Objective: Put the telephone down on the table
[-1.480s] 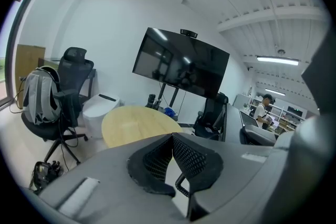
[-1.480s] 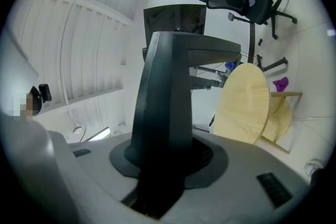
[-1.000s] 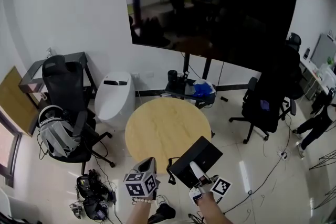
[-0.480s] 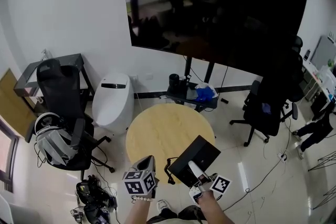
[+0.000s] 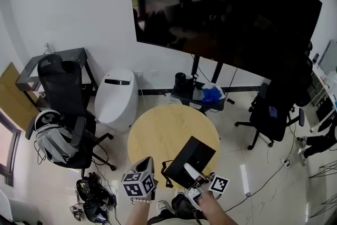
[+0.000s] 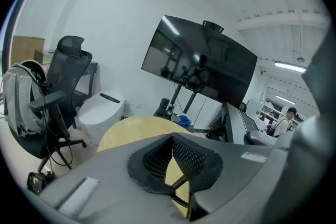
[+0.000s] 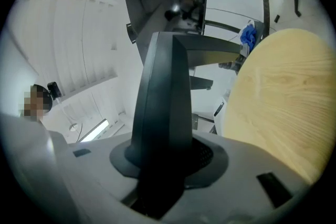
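Note:
The black telephone (image 5: 190, 159) is a flat wedge held tilted over the near edge of the round wooden table (image 5: 168, 129). My right gripper (image 5: 190, 171) is shut on its near end. In the right gripper view the telephone (image 7: 163, 102) rises from between the jaws of the right gripper (image 7: 163, 165), with the table (image 7: 283, 92) to the right. A coiled cord (image 5: 167, 177) hangs off the telephone's left side. My left gripper (image 5: 149, 165) sits just left of it. In the left gripper view its mesh pads (image 6: 157, 157) meet at the tip, and the table (image 6: 131, 128) lies ahead.
A black office chair carrying a grey backpack (image 5: 58, 131) stands left of the table. A white toilet-like unit (image 5: 116, 97) is behind it, and a big dark screen (image 5: 226, 13) is on the wall. A low stand with blue cloth (image 5: 202, 93), another black chair (image 5: 276, 108) and floor cables (image 5: 92, 195) surround the table.
Both grippers and the telephone have moved forward toward the table. The telephone now overlaps the table's near edge more. The grip on the telephone is unchanged.

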